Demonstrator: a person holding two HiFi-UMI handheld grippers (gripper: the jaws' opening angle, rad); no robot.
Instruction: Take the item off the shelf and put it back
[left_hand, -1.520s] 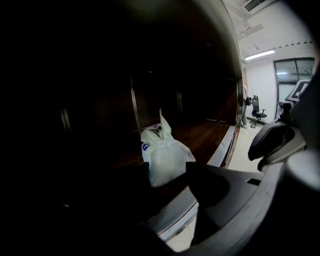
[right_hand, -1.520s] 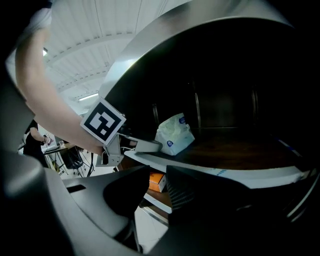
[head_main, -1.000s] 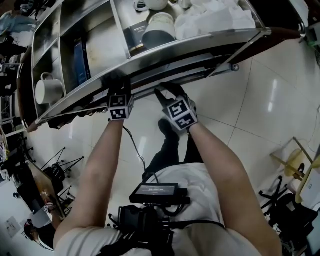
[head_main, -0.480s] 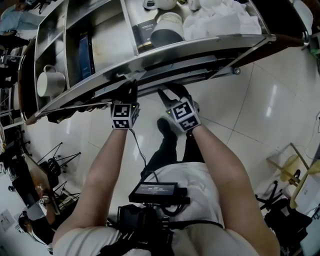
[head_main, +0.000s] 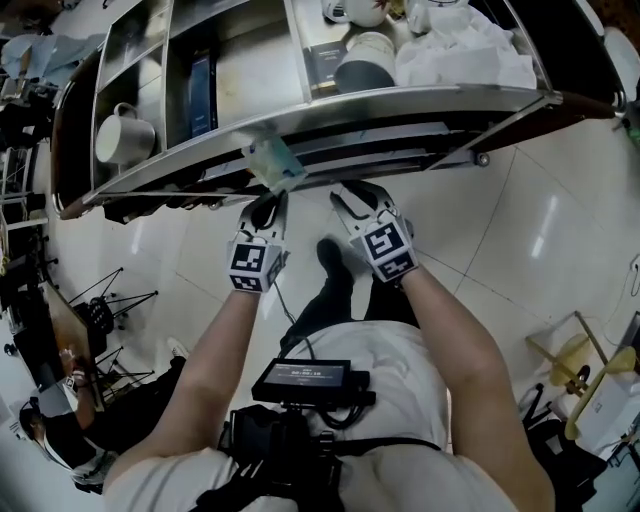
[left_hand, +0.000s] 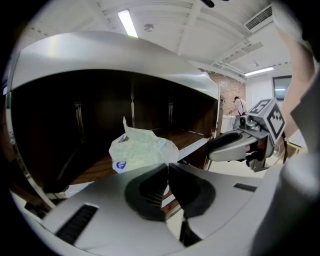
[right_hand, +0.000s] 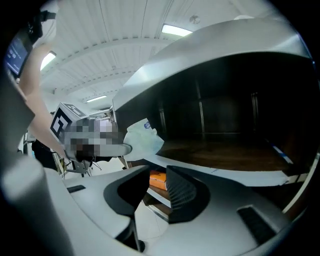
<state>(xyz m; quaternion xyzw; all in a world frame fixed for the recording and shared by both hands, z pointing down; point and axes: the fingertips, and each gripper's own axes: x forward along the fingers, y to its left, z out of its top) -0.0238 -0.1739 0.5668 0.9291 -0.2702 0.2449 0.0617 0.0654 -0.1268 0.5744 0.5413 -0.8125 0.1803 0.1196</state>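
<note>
A pale green crumpled packet (head_main: 272, 162) with a blue mark sticks out in front of the metal shelf edge (head_main: 420, 98). My left gripper (head_main: 268, 205) is shut on the packet's near corner. In the left gripper view the packet (left_hand: 142, 149) rises just beyond the left gripper (left_hand: 166, 169), whose jaws are pressed together, with the dark wooden shelf bay behind it. My right gripper (head_main: 352, 195) hangs beside it to the right, open, with nothing between its jaws. The right gripper view shows the right gripper (right_hand: 157, 186) with a plain gap, and the packet (right_hand: 142, 137) off to its left.
On top of the shelf stand a white mug (head_main: 125, 140), a dark flat box (head_main: 200, 95), a round jar (head_main: 362, 62) and white crumpled bags (head_main: 460, 55). An orange item (right_hand: 157, 181) lies on a lower level. Tiled floor lies below, with tripods (head_main: 110, 310) at the left.
My left gripper has pulled back out from under the shelf edge, and the green packet now shows in its jaws. The right gripper has also drawn back a little.
</note>
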